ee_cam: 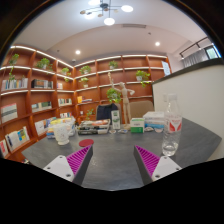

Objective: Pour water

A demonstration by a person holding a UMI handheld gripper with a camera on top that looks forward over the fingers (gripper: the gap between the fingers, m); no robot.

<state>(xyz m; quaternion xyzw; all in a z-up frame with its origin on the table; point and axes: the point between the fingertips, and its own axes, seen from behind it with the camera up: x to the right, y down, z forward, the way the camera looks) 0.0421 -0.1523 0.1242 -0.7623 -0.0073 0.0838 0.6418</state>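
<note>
We see our claw (112,163) open over the grey desk (112,150), clear bottle (172,122) at two o'clock, glass (169,147) before it, white jug (63,131) at ten o'clock.

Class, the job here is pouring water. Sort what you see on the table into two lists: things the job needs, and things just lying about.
Belongs to the job:
- clear bottle with red label
- glass in front of the bottle
- gripper, fingers open, holding nothing

Just lying about:
- white jug
- green bottle
- boxes at mid-table
- white packet
- bookshelves behind
</note>
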